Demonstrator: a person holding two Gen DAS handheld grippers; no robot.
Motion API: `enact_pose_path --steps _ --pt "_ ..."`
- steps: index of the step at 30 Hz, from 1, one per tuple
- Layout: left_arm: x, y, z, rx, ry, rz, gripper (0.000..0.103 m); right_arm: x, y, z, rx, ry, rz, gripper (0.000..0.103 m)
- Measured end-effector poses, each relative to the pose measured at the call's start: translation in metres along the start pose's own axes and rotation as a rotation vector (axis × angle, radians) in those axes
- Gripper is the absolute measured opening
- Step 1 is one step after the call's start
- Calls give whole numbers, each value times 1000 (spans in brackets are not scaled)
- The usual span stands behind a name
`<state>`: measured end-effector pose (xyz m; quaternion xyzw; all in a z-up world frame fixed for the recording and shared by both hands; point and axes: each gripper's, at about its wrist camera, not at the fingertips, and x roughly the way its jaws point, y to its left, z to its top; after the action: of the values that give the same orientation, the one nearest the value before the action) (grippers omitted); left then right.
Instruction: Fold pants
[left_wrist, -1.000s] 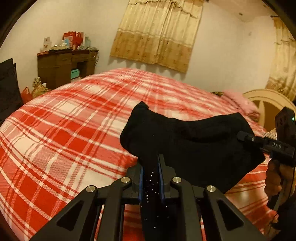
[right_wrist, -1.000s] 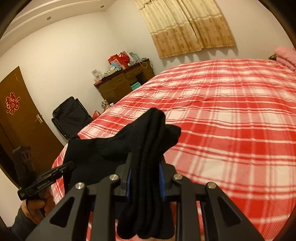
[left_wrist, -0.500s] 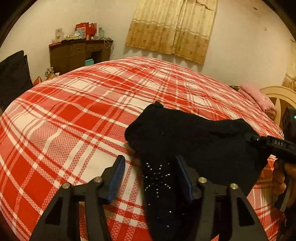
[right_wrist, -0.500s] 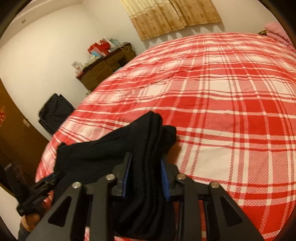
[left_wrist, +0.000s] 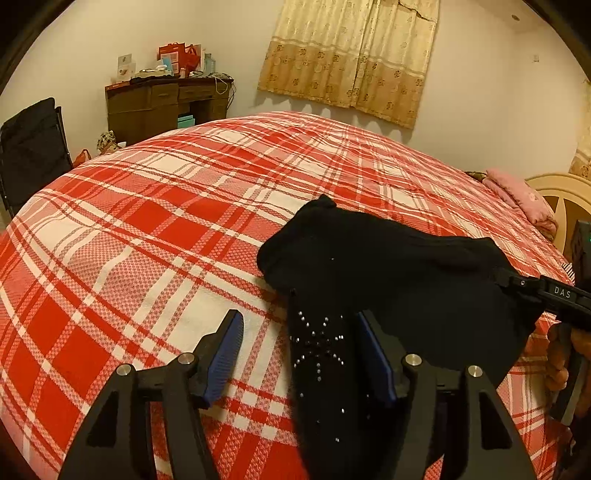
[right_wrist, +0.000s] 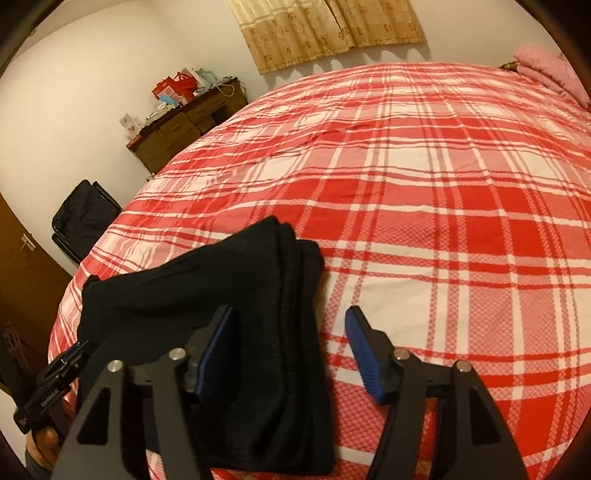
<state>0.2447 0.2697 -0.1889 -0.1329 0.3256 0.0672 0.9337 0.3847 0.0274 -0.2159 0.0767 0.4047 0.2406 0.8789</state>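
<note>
One folded black pants (left_wrist: 388, 266) on plaid bed (left_wrist: 147, 229), left tool (left_wrist: 299, 350) and right tool (right_wrist: 290, 347) just parted, gripping nothing.

pants (left_wrist: 388, 280): near end cut off by lower edge | bed (right_wrist: 443, 184): part beneath pants hidden | desk (left_wrist: 162, 107): items on top too small to tell | right hand (left_wrist: 561, 365): mostly cut off at edge

Left tongs (left_wrist: 297, 349) and right tongs (right_wrist: 291, 341) both angled down, jaws just opened wide, pads clear of cloth between them.
</note>
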Motion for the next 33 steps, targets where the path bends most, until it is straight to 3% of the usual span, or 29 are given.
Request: enact_pose_path --steps 5,9,13,24,33 --pt "-10 0 -2 -3 -3 39 66 -7 -1 -1 -17 -18 -61 79" --pt "-34 -5 -3 9 -48 96 66 -25 -3 -5 -2 -42 -104 80" --pt "-64 -12 -9 10 -101 128 80 -61 -2 -22 -2 -59 -120 88" --pt "-117 -55 -19 66 -151 100 81 -182 11 -82 -17 -181 -138 102" --pt "-166 -87 -26 162 -222 84 81 -239 39 -100 -67 -294 -177 103"
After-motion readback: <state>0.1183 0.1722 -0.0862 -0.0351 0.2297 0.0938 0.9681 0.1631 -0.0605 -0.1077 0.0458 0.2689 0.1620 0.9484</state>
